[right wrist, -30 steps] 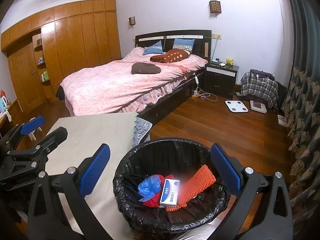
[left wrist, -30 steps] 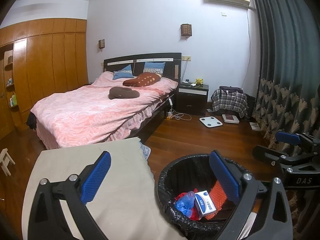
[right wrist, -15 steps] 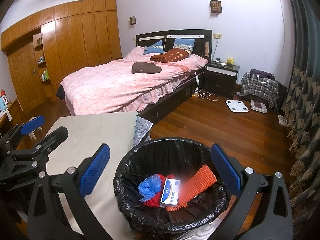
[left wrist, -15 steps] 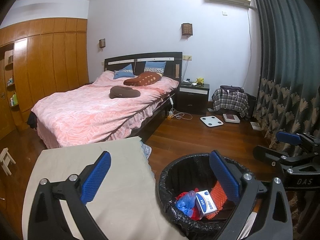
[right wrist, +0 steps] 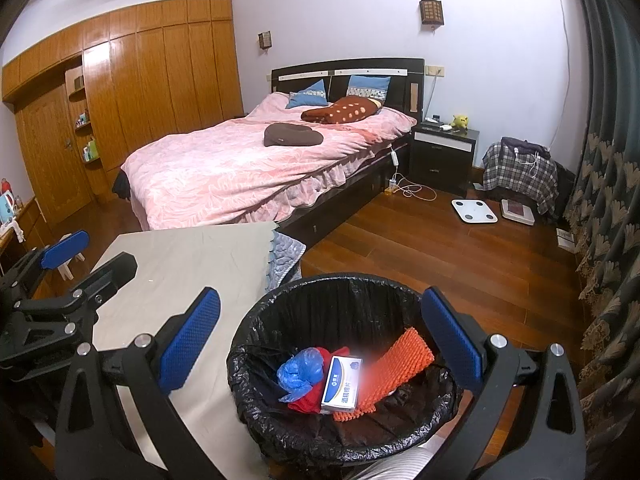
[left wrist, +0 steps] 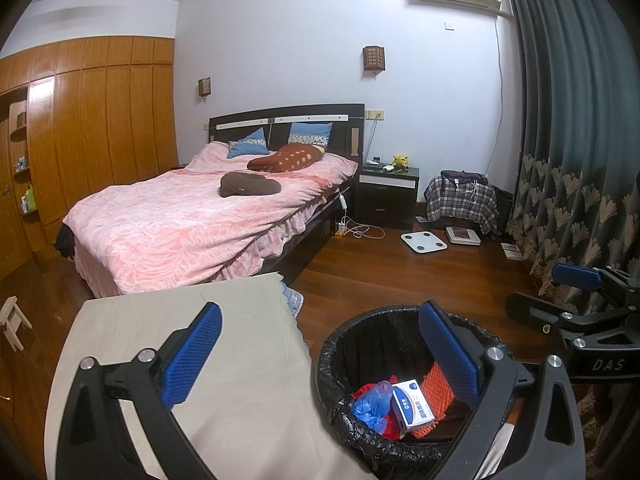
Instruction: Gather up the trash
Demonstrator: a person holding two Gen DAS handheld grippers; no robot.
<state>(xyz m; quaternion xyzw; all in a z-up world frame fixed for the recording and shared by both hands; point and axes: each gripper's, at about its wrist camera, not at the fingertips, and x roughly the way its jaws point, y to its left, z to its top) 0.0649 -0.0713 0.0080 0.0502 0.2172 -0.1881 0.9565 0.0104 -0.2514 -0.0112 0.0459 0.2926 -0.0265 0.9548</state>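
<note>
A bin with a black liner (right wrist: 304, 292) (left wrist: 360, 324) stands beside a beige-covered table (right wrist: 192, 256) (left wrist: 224, 344). In it lie a white and blue box (right wrist: 342, 382) (left wrist: 412, 402), a blue crumpled bag (right wrist: 300, 370) (left wrist: 372, 398), a red item (right wrist: 308, 398) and an orange ribbed piece (right wrist: 396, 364) (left wrist: 438, 384). My right gripper (right wrist: 320, 340) is open and empty above the bin. My left gripper (left wrist: 320, 352) is open and empty over the table edge and the bin's rim. Each gripper shows in the other's view, the left (right wrist: 76, 264) and the right (left wrist: 560, 292).
A bed with a pink cover (left wrist: 192, 220) stands behind the table. A nightstand (left wrist: 388, 188), a white scale (left wrist: 424, 242) and a chair with plaid cloth (left wrist: 460, 200) are on the wood floor. Dark curtains (left wrist: 580, 160) hang at the right. A wooden wardrobe (right wrist: 120, 100) lines the left wall.
</note>
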